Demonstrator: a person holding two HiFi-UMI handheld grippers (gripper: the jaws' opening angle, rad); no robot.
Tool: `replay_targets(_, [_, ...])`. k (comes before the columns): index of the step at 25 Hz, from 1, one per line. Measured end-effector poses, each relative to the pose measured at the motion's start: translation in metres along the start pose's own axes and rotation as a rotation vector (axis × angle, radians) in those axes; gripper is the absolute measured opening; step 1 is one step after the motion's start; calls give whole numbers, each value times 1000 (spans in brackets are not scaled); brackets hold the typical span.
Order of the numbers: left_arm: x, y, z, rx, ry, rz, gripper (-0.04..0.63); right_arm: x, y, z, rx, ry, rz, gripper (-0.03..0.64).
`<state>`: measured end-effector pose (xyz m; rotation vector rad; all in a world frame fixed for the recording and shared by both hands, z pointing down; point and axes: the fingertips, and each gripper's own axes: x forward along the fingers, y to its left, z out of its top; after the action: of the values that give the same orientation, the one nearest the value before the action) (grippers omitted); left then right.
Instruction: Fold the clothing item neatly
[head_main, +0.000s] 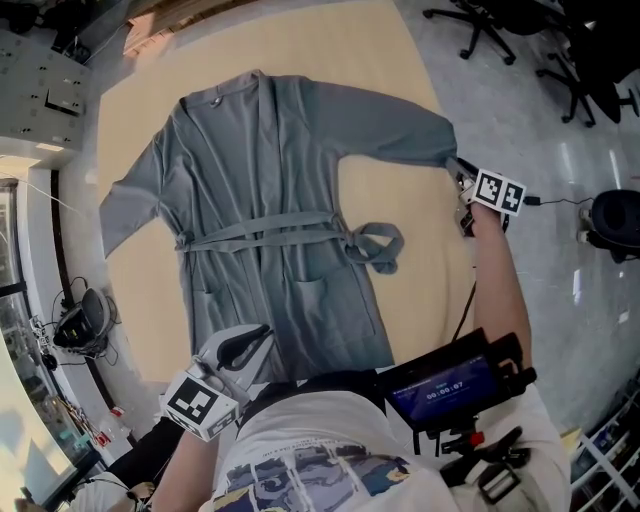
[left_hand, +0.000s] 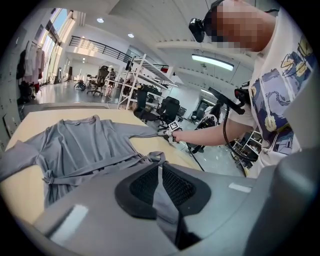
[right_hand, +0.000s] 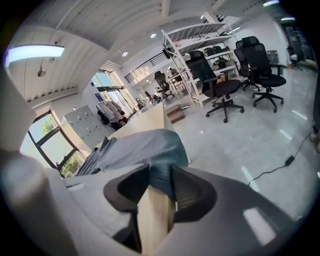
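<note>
A grey robe (head_main: 270, 200) lies spread flat, front up, on a tan table (head_main: 420, 290), its belt tied across the waist. At the near edge my left gripper (head_main: 240, 350) is shut on the robe's hem; in the left gripper view grey cloth (left_hand: 165, 205) is pinched between the pads (left_hand: 145, 185). My right gripper (head_main: 463, 190) is at the end of the robe's right sleeve, at the table's right edge. In the right gripper view the sleeve cuff (right_hand: 160, 175) hangs over the table edge (right_hand: 152, 220) between the spread jaws of the right gripper (right_hand: 161, 182).
Office chairs (head_main: 490, 30) stand on the shiny floor beyond the table's far right corner, and a cable (head_main: 560, 200) runs there. A screen device (head_main: 445, 385) hangs at the person's chest. Shelving (left_hand: 145, 80) and more chairs (right_hand: 260, 65) fill the room behind.
</note>
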<state>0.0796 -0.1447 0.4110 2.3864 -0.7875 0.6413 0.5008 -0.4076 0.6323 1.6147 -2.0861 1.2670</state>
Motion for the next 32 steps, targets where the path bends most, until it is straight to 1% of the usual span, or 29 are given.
replay_targets(4, [-4,2,1,-1,-7,10,29,-1,1,2,-49,3,-33,123])
replay_targets(8, [-5,4,-1,-7,-12,11,29,-5,1,8,-148,5,-102,75])
replay_targets(9, [-6,4,-1,-8,-14,10,29,-6,2,10,-178,3,-121,57])
replay_targets(10, [-7,4,-2,-9,-16,9,29,-8,4,13,-206,-4,-136,25])
replay_targets(12, [-9,6,-2,-11,-23,12,29,-12,10,20,-248,-25,-158,23])
replay_targets(14, [-12,8,-3,-12,-32,15,29,-14,17,26,-264,-45,-167,23])
replay_targets(18, [-20,13,-11,-21,-48,17,29,-17,33,37,-275,-78,-165,22])
replay_targets(24, [-34,18,-14,-26,-96,24,29,-20,66,51,-311,-98,-146,21])
replay_targets(32, [-60,27,-32,-58,-136,60,29,1,135,62,-383,-107,-67,21])
